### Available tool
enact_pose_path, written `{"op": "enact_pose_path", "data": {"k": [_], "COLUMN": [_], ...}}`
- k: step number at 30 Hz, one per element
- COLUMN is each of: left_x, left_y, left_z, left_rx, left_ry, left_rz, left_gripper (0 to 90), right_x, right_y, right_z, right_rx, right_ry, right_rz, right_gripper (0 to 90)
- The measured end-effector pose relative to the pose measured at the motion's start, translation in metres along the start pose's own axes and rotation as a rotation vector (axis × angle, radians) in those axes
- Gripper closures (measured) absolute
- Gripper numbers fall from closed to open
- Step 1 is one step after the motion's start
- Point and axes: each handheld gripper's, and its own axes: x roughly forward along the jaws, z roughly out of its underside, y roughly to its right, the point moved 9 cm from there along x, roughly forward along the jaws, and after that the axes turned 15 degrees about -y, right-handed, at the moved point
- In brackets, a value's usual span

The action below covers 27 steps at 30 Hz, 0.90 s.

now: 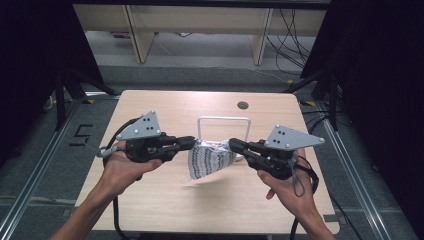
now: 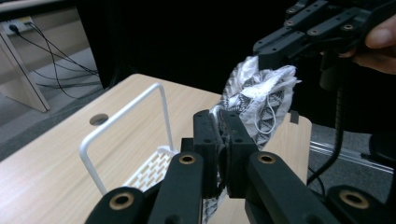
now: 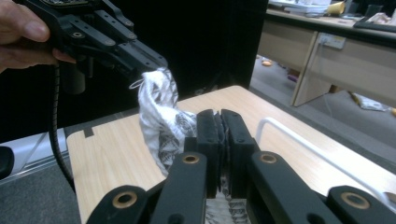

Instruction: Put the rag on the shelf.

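Note:
A white cloth with a dark printed pattern (image 1: pixel 208 159) hangs in the air above the middle of the wooden table (image 1: pixel 150 200), stretched between both grippers. My left gripper (image 1: pixel 194 142) is shut on the cloth's left top edge, and my right gripper (image 1: pixel 231 144) is shut on its right top edge. In the left gripper view the cloth (image 2: pixel 261 93) runs from my own shut jaws up to the other gripper's jaws. In the right gripper view the cloth (image 3: pixel 161 116) runs the same way, with fabric pinched between my jaws. A white wire-handled basket (image 1: pixel 223 120) stands on the table just behind the cloth.
The basket's perforated white floor (image 2: pixel 152 168) lies under its tall loop handle (image 2: pixel 121 116). A round cable hole (image 1: pixel 243 105) sits near the table's far edge. Black curtains flank both sides, and desk legs and cables stand on the floor beyond.

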Motion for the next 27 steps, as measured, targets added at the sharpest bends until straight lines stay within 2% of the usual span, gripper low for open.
{"op": "enact_pose_path", "data": {"k": [2,5,6,14,16,18,19,27], "left_x": [0.001,0.003,0.004,0.008,0.01,0.011,0.013,0.021], "left_y": [-0.003,-0.007,-0.011,-0.023,-0.029,-0.031,-0.034,-0.05], "left_z": [-0.008,-0.018,-0.024,-0.039,-0.043,-0.044,-0.047,-0.056], "left_rx": [-0.007,-0.009,-0.015,-0.031,-0.041,-0.046,-0.068,-0.104], "left_ry": [0.016,0.027,0.034,0.048,0.055,0.058,0.07,0.077], "left_rz": [-0.002,-0.01,-0.011,-0.022,-0.029,-0.03,-0.015,-0.028], "left_gripper": [86.1,86.1,86.1,86.0,86.0,86.0,86.1,86.0], "right_x": [-0.004,-0.01,-0.012,-0.017,-0.016,-0.015,-0.012,-0.005], "right_y": [0.004,0.008,0.014,0.036,0.045,0.046,0.05,0.064], "right_z": [-0.004,-0.009,-0.012,-0.021,-0.025,-0.025,-0.026,-0.033], "right_rx": [-0.013,0.0,0.005,0.026,0.034,0.044,0.052,0.072], "right_ry": [0.014,0.023,0.025,0.038,0.051,0.044,0.041,0.049], "right_rz": [0.017,0.027,0.045,0.077,0.087,0.087,0.085,0.094], "right_gripper": [87.3,87.3,87.3,87.3,87.3,87.3,87.3,87.3]}}
